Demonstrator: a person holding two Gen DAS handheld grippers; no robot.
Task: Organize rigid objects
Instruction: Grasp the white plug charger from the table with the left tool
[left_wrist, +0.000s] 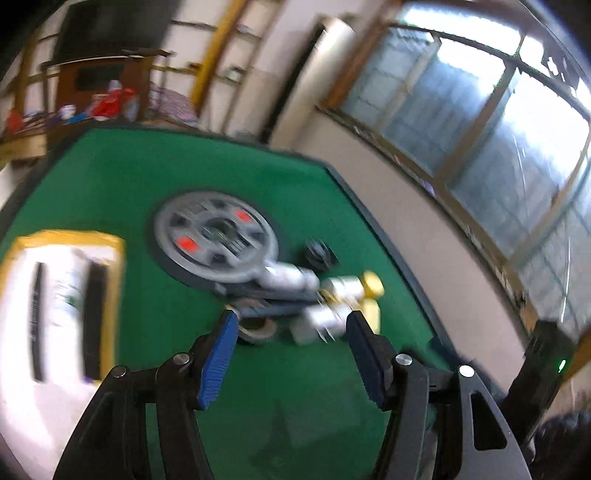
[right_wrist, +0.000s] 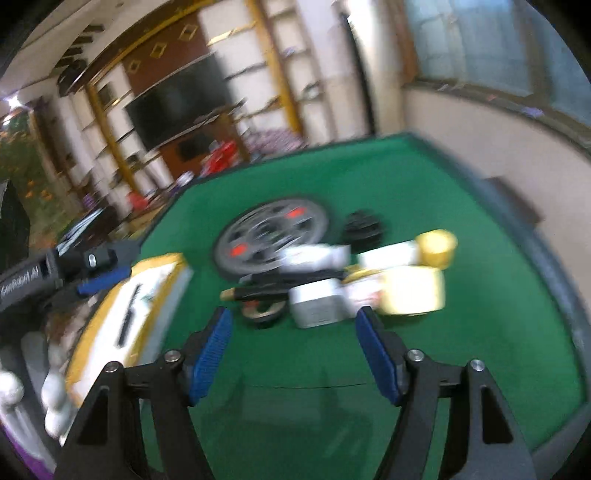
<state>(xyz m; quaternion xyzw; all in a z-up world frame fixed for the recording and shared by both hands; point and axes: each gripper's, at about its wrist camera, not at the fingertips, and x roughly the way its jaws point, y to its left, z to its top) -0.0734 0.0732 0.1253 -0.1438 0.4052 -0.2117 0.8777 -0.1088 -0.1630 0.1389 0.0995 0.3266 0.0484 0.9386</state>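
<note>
Right wrist view: both tongs (right_wrist: 293, 325) (left_wrist: 291, 326) gape empty above the green counter (right_wrist: 480, 332). Bottles (right_wrist: 388, 258) cluster toward its right edge; likely light, stiff, slick, so grip mid-body.

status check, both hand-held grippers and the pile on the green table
Left hand-held gripper open, empty. Right hand-held gripper open, empty. Pile untouched on green table, beside grey wheel. Nothing in the way.

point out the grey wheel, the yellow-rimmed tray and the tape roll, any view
grey wheel (left_wrist: 216, 236): left wrist view, on its hub.
yellow-rimmed tray (left_wrist: 70, 236): left wrist view, on its far yellow rim.
tape roll (right_wrist: 264, 314): right wrist view, on its top edge, blurred.
</note>
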